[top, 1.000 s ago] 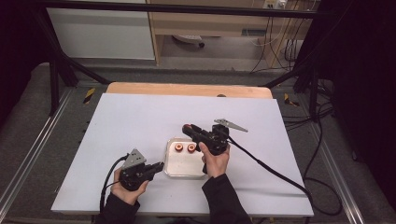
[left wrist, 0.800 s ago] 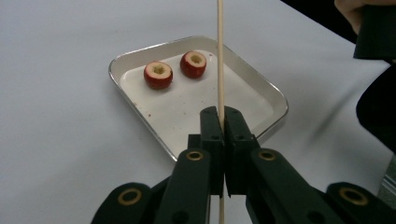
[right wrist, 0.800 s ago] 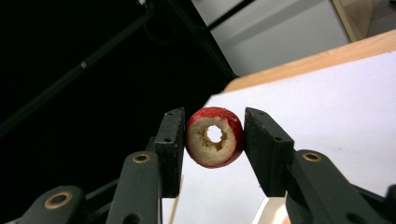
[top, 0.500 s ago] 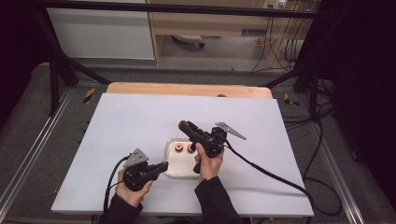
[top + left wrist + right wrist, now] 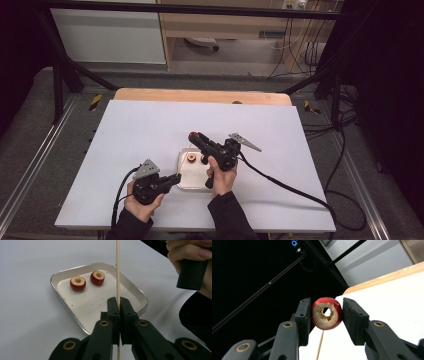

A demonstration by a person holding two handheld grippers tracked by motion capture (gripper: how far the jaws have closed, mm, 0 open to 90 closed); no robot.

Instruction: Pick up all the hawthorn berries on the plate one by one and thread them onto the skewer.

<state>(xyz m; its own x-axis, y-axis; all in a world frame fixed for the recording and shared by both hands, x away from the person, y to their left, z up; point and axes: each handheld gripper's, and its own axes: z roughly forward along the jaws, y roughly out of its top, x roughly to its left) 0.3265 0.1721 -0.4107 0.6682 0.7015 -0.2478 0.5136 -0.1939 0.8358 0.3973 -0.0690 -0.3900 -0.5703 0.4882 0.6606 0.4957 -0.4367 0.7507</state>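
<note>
Left tongs [image 5: 119, 312] are clamping a thin wooden skewer [image 5: 118, 270] near the bench's front edge, while right tongs [image 5: 325, 315] are squeezing a cored red fruit [image 5: 327, 313] above the steel tray [image 5: 140, 293].

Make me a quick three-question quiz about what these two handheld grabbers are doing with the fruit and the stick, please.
1. What does the left gripper clamp?
2. True or false: three cored fruit pieces lie in the metal tray.
3. The right gripper holds: A) a spoon, B) a cored red fruit piece, C) nothing.

Key:
1. A thin wooden skewer, standing upright.
2. False; two lie there.
3. B, with its hole facing the camera.
</note>
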